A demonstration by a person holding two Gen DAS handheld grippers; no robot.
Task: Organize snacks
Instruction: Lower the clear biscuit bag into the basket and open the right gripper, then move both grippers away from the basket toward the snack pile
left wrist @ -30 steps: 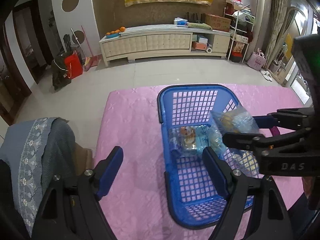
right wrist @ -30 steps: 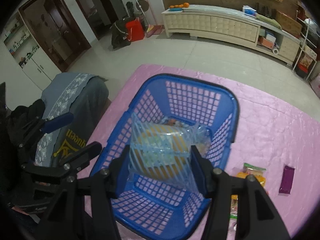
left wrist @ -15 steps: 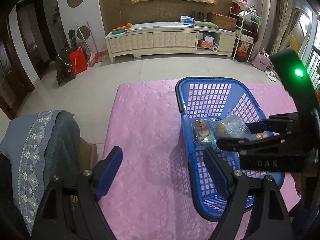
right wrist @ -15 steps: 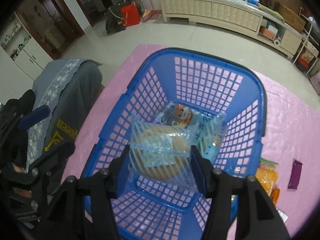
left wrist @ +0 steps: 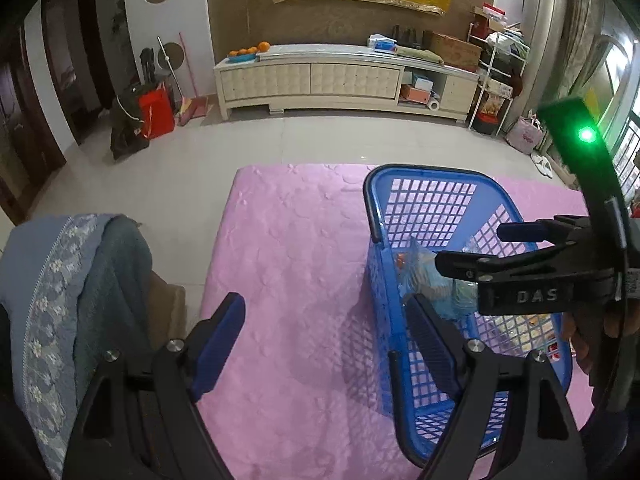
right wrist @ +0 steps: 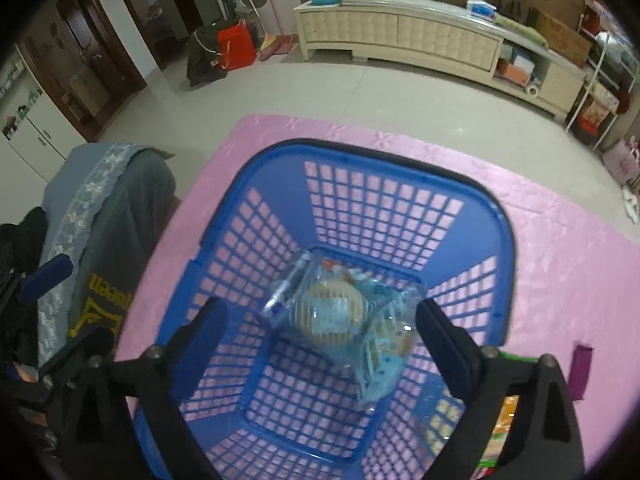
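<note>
**Snack packs in the blue basket, both tools wide open**

The blue basket (right wrist: 404, 184) stood on the pink tabletop (left wrist: 288, 248). On its grid floor lay the snacks (right wrist: 340, 312): a clear pack with a round, pale cake in it, and a light-blue pack just beside and partly under it, both touching. In the left wrist view the same packs (left wrist: 424, 280) showed low inside the basket (left wrist: 420, 208), against its near wall.

Outside the basket, on the tabletop to its right, lay a purple bar (right wrist: 581, 372) and, closer in, an orange packet (right wrist: 505, 420), mostly hidden behind a tool finger. A chair (left wrist: 80, 280) draped in blue-grey cloth stood beside the tabletop's left edge. Across the tiled floor ran a long cream cabinet (left wrist: 344, 76) with oranges on top.

The right tool (right wrist: 320, 320) hung above the basket, its jaws spread wide, one on each side of the packs and touching neither; it gripped nothing. The left tool (left wrist: 324, 320) was also released, wide apart and empty, over the tabletop at the basket's left wall, its right finger in front of that wall.
</note>
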